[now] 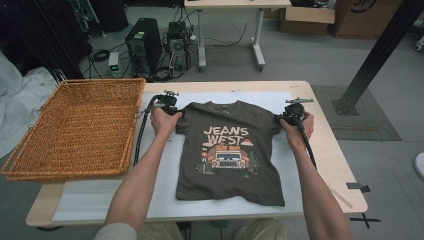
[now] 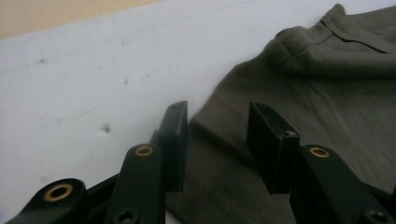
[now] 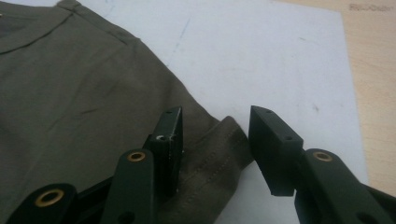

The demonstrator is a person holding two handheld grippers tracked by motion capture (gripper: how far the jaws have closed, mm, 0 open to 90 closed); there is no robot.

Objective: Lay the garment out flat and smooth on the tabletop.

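An olive-brown T-shirt (image 1: 227,150) with a "JEANS WEST" print lies flat, front up, on a white sheet (image 1: 160,170), collar toward the far edge. My left gripper (image 1: 175,111) is at the shirt's left sleeve. In the left gripper view (image 2: 217,140) its jaws stand apart over the sleeve edge (image 2: 224,135), not pressing on it. At the right sleeve sits my right gripper (image 1: 282,119). The right gripper view (image 3: 215,144) has the sleeve hem (image 3: 224,149) bunched between the spread jaws, with a gap beside the right finger.
A large wicker basket (image 1: 80,125) stands on the table's left part, overhanging the edge. The wooden table (image 1: 332,155) shows bare wood right of the sheet. Beyond it on the floor are computer towers (image 1: 145,45), cables and a desk frame (image 1: 230,30). A black post (image 1: 375,55) rises at the right.
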